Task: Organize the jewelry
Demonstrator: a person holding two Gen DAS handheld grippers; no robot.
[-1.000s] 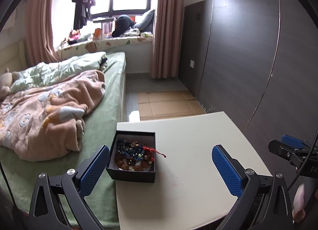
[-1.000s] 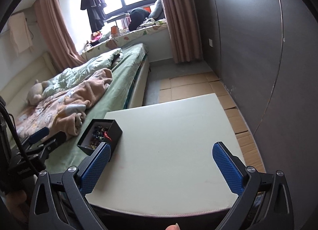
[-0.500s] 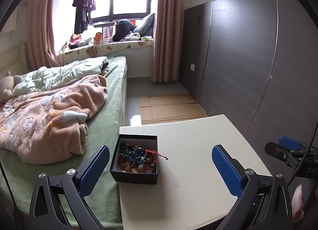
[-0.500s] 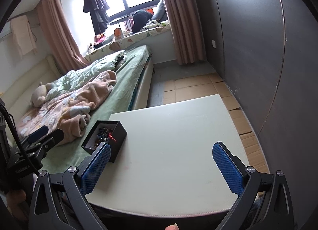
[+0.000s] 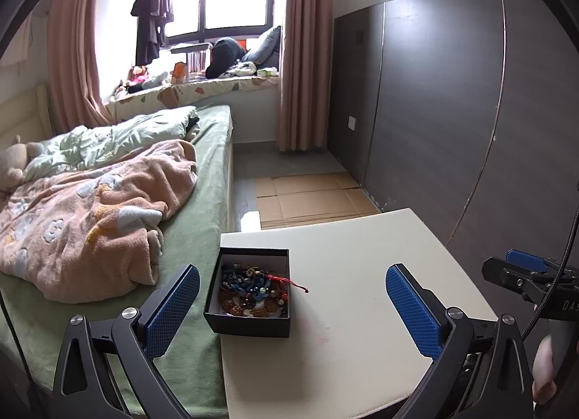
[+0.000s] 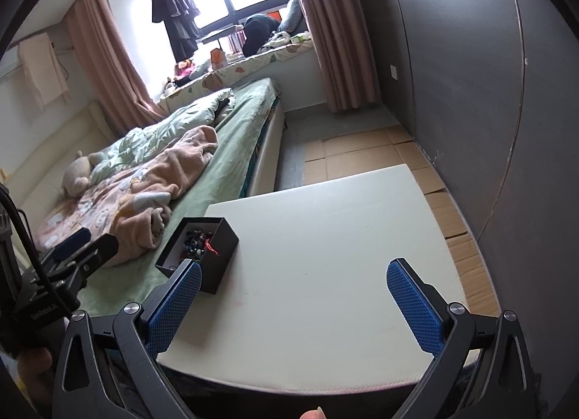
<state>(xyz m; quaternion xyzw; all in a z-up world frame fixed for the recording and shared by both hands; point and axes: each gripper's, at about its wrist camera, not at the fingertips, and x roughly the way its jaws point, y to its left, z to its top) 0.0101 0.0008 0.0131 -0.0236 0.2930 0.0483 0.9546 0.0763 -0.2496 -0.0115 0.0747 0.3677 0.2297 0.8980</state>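
Note:
A black open box [image 5: 253, 290] sits at the left edge of the cream table [image 5: 362, 274], filled with tangled bead bracelets [image 5: 253, 292] and a red cord hanging over its right rim. My left gripper [image 5: 293, 306] is open, its blue pads apart above the near part of the table with nothing between them. In the right wrist view the same box [image 6: 201, 256] lies just past the left pad. My right gripper [image 6: 295, 305] is open and empty over the table [image 6: 325, 256].
A bed [image 5: 202, 209] with a green sheet and a pink blanket [image 5: 90, 216] borders the table's left side. Dark wall panels [image 5: 452, 111] stand to the right. Cardboard sheets [image 5: 311, 198] cover the floor beyond the table. A person's hand [image 5: 542, 368] holds the other gripper.
Both views have shifted slightly, bringing the box a little more toward the centre of the left wrist view. Both grippers stay open and empty.

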